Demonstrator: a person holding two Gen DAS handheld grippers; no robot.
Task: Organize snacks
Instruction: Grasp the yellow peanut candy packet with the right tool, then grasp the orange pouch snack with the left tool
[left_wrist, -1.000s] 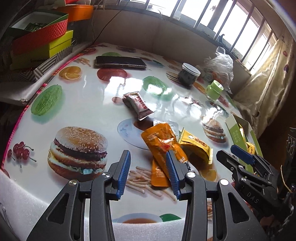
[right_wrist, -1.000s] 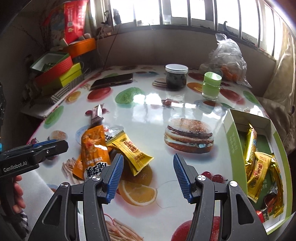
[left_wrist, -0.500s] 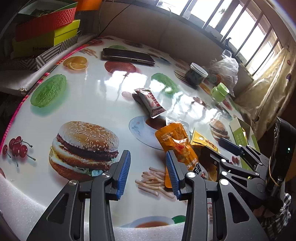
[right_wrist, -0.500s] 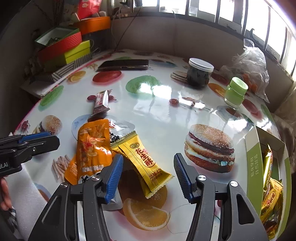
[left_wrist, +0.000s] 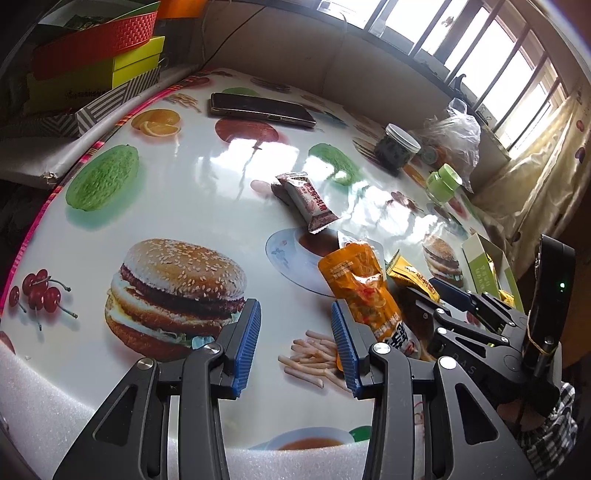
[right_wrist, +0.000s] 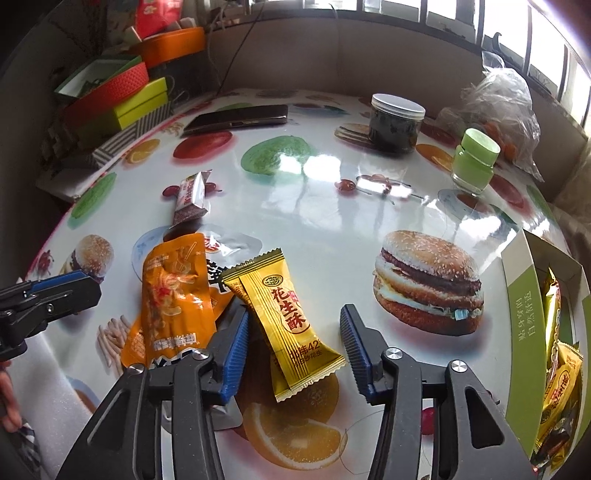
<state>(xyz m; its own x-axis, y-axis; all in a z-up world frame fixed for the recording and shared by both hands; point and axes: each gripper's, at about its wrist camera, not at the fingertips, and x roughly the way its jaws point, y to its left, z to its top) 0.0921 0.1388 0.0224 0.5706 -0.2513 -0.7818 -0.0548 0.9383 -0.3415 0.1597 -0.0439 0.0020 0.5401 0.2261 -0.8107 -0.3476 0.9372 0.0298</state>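
A gold snack packet (right_wrist: 286, 317) lies on the printed table between the open jaws of my right gripper (right_wrist: 293, 349); it also shows in the left wrist view (left_wrist: 412, 275). An orange snack pouch (right_wrist: 173, 295) lies just left of it, over a silver packet. My left gripper (left_wrist: 295, 341) is open and empty, with the orange pouch (left_wrist: 364, 291) just right of its right finger. A brown and white bar (left_wrist: 308, 201) lies farther back. A green box (right_wrist: 546, 332) at the right edge holds several gold packets.
A phone (right_wrist: 236, 118), a dark jar with a white lid (right_wrist: 395, 123), a green-capped jar (right_wrist: 474, 158) and a plastic bag (right_wrist: 506, 107) stand at the back. Stacked coloured boxes (left_wrist: 96, 70) sit off the table's left edge.
My right gripper has moved forward and left, so the gold packet now lies between its jaws. My left gripper has shifted left and back a little, still open.
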